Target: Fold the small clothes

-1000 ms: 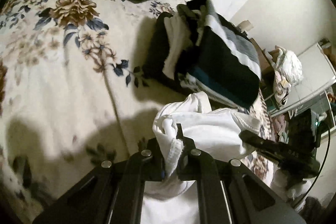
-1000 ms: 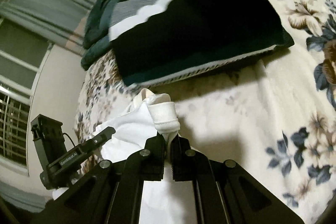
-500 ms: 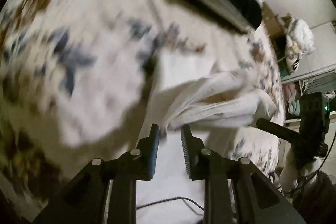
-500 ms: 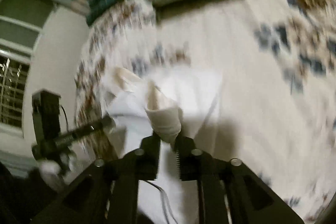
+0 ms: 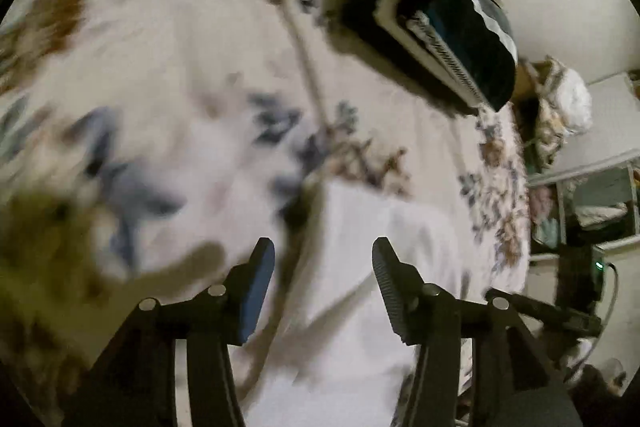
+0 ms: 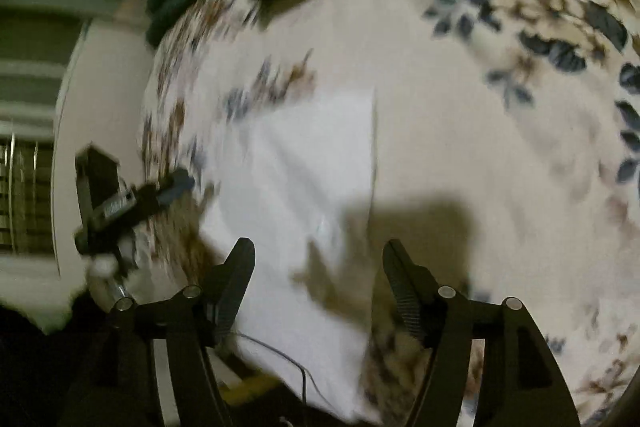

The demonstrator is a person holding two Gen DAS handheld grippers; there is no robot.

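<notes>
Since a second ago we have let go of the white garment (image 5: 360, 227): both pairs of fingers, then pinched on its edge, now stand wide with nothing between them. Our left hand-held gripper (image 5: 322, 277) and right hand-held gripper (image 6: 318, 279) hover just above the cloth, which lies spread on the floral bed (image 6: 460, 87). Blur is heavy, so we think it lies flat. Beyond it sits a stack of folded dark clothes (image 5: 448, 27).

Left gripper (image 5: 323, 267) black, angular arms, silver round screws at the joints, ribbed dark finger pads (image 5: 386, 283), right gripper (image 6: 319, 269) alike, thin grey cable beneath
</notes>
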